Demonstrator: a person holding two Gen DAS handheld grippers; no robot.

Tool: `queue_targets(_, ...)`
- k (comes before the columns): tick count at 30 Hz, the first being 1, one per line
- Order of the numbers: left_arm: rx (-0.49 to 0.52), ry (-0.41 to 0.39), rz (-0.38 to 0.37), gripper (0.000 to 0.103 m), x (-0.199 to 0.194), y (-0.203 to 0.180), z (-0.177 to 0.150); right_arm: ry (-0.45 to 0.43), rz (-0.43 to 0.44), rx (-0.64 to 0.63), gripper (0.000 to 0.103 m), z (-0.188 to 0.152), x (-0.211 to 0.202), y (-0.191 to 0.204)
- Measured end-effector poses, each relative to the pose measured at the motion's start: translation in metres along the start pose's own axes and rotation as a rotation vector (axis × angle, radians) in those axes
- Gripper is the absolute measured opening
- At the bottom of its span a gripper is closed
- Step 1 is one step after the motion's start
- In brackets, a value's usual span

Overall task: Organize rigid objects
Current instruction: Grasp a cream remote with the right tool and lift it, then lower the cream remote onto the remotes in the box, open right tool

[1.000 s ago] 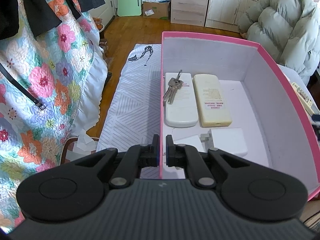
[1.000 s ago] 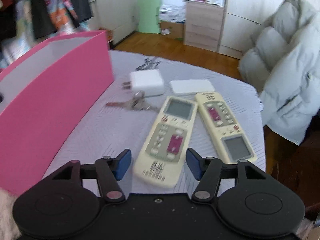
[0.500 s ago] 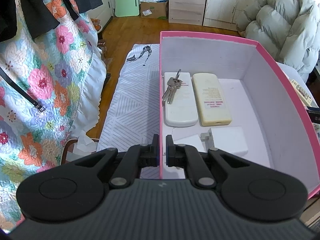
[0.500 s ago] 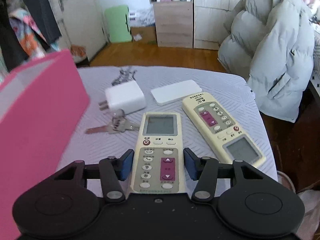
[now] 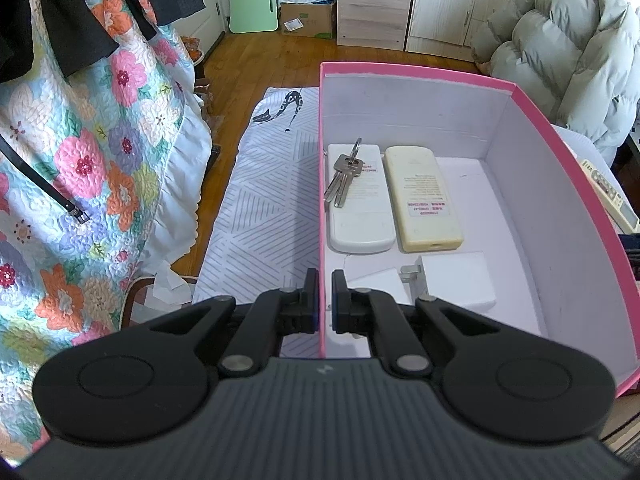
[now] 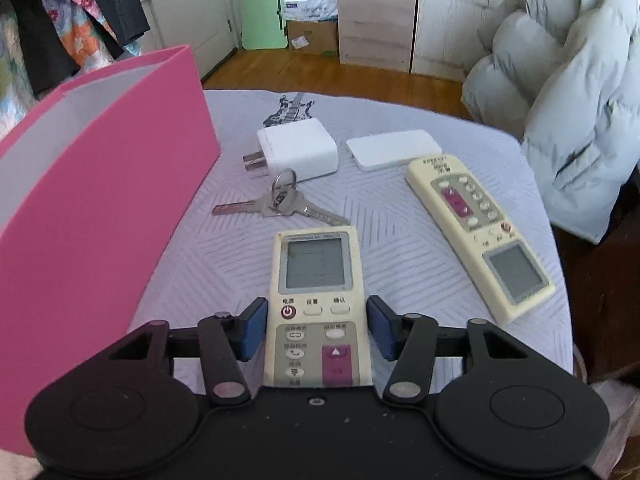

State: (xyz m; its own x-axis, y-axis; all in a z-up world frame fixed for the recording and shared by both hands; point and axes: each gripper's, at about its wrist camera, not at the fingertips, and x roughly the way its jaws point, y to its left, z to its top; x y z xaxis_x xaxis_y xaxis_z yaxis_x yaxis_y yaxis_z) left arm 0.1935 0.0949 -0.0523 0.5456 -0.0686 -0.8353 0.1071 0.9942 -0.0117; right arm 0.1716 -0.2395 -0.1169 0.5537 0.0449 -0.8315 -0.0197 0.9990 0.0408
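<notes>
My left gripper (image 5: 325, 280) is shut on the near left wall of the pink box (image 5: 400, 108). Inside the box lie a white remote (image 5: 360, 216) face down with keys (image 5: 344, 178) on it, a cream remote (image 5: 424, 200) face down, a white charger (image 5: 456, 280) and a flat white case (image 5: 376, 280). In the right wrist view, my right gripper (image 6: 317, 312) has its blue pads against both sides of a cream remote (image 6: 316, 276) lying face up on the tablecloth. Beyond it lie keys (image 6: 280, 204), a charger (image 6: 298, 150), a flat white case (image 6: 394, 149) and a second remote (image 6: 476, 232).
The pink box (image 6: 92, 184) stands left of the loose items on the round table with a striped cloth (image 6: 224, 264). A puffy grey jacket (image 6: 568, 120) hangs past the table's right edge. A floral quilt (image 5: 80, 160) hangs left of the box.
My right gripper came down around the near remote, which now lies straight between the fingers, and its jaws narrowed onto the remote's sides. The left gripper and box kept still.
</notes>
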Motion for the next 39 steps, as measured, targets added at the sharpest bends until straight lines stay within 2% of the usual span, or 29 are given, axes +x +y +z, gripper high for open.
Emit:
queue_targets(2,0.001,0.001,0.003,0.004,0.000,0.000,0.001,-0.021,-0.001,0.006,0.058,-0.001,-0.005,0.001)
queue_targets(6,-0.001,0.003,-0.004,0.004,0.000,0.001,0.001,-0.133,0.025,0.026,0.058,0.005,-0.039,0.003)
queue_targets(9,0.003,0.002,-0.003,0.004,-0.001,0.001,0.001,-0.233,0.065,0.001,0.058,0.013,-0.076,0.014)
queue_targets(12,0.000,-0.002,0.000,0.004,-0.001,0.001,0.000,-0.350,0.061,-0.040,0.058,0.022,-0.113,0.031)
queue_targets(14,-0.005,-0.002,0.000,0.004,-0.001,0.002,0.000,-0.411,0.096,-0.045,0.058,0.030,-0.135,0.041)
queue_targets(17,-0.008,-0.001,-0.001,0.004,0.000,0.001,0.001,-0.442,0.217,-0.065,0.058,0.043,-0.156,0.060)
queue_targets(20,-0.010,-0.001,0.000,0.004,0.000,0.001,0.001,-0.389,0.395,-0.086,0.058,0.058,-0.158,0.085)
queue_targets(22,-0.015,-0.003,-0.006,0.004,0.000,0.002,0.000,-0.309,0.472,-0.054,0.058,0.069,-0.145,0.101)
queue_targets(24,-0.016,-0.006,-0.006,0.004,0.000,0.002,0.000,-0.214,0.512,-0.018,0.058,0.080,-0.123,0.117)
queue_targets(28,-0.029,-0.006,-0.014,0.004,-0.001,0.003,0.000,-0.085,0.499,-0.121,0.058,0.097,-0.070,0.157)
queue_targets(32,-0.021,0.000,-0.010,0.004,0.000,0.002,0.002,0.099,0.442,-0.074,0.058,0.105,-0.016,0.177)
queue_targets(34,-0.009,-0.001,-0.008,0.004,0.000,0.001,0.002,0.141,0.403,-0.082,0.058,0.100,0.001,0.184)
queue_targets(39,-0.004,-0.007,-0.005,0.004,0.000,0.000,0.001,0.218,0.380,-0.022,0.058,0.100,0.035,0.190)
